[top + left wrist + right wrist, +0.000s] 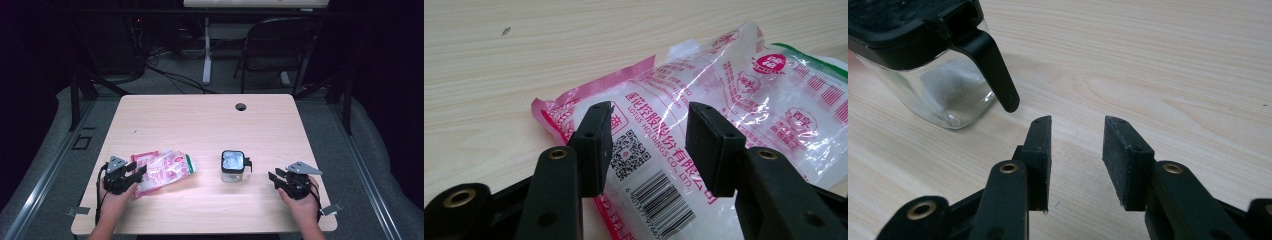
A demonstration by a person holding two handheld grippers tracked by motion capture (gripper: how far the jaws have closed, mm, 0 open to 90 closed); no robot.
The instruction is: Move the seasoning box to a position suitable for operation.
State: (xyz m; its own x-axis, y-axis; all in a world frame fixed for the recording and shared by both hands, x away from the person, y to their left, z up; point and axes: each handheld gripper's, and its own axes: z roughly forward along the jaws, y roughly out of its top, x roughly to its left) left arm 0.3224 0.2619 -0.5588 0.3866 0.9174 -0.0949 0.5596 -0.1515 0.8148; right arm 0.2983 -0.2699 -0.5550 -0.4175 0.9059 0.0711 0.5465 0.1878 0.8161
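Note:
A clear plastic bag [165, 169] printed in pink, with white grains inside, lies flat at the front left of the table. My left gripper [136, 172] is at its near left end, jaws open. In the left gripper view the bag [704, 100], with its barcode side up, shows between and beyond the parted jaws of my left gripper [650, 116], and the pads are not pressing on it. A clear jar [233, 166] with a black lid and black handle stands right of centre. My right gripper [273, 177] is to its right, open and empty [1077, 131], with the jar [940, 92] ahead and to the left.
The light wooden table [210, 125] has a round cable hole [241, 106] near its far edge. Beyond the table stand a folding chair [280, 50] and a white desk leg [207, 50], with cables on the floor.

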